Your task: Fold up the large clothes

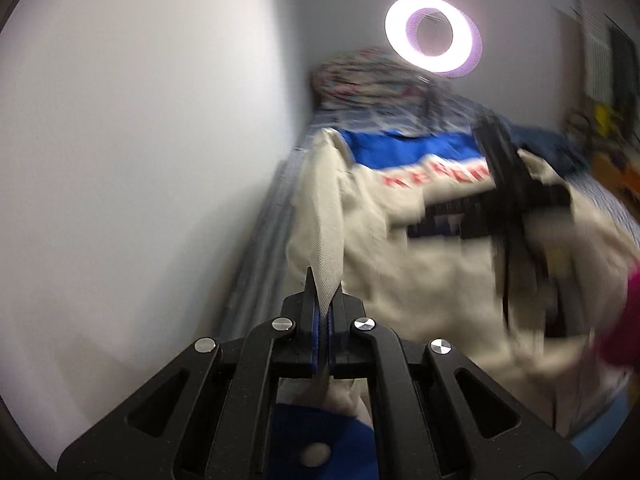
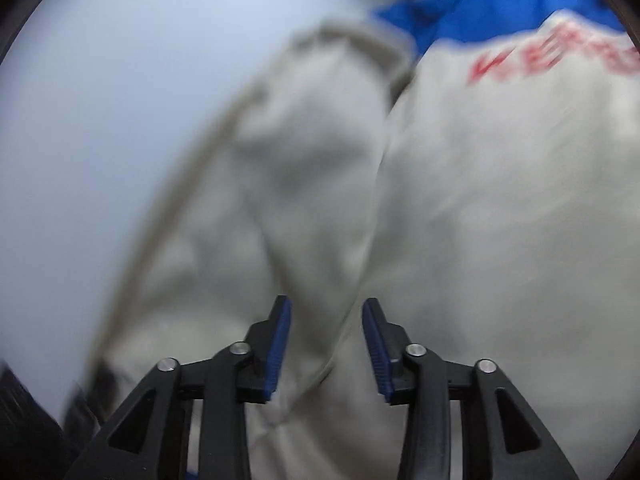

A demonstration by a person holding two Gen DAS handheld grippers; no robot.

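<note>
Left tongs [image 1: 324, 300] pinch the cream jacket's [image 1: 440, 272] edge to lift it; right tongs [image 2: 326, 344] gape, fabric loose between.

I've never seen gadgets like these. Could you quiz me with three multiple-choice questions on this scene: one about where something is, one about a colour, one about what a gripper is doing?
1. Where is the glowing ring light?
A. On the bed
B. High up near the wall, above the jacket
C. Between the left fingers

2. What colour is the band across the cream jacket, above its red lettering?
A. Blue
B. Green
C. Black

3. What is the left gripper doing?
A. Spread open, holding nothing
B. Shut on the jacket's fabric
C. Gripping the ring light

Answers:
1. B: the ring light glows above the jacket, by the pale wall.
2. A: the blue band runs just above the red letters.
3. B: the left gripper pinches a fold of cream cloth, while the right gripper stands open over the fabric.
</note>
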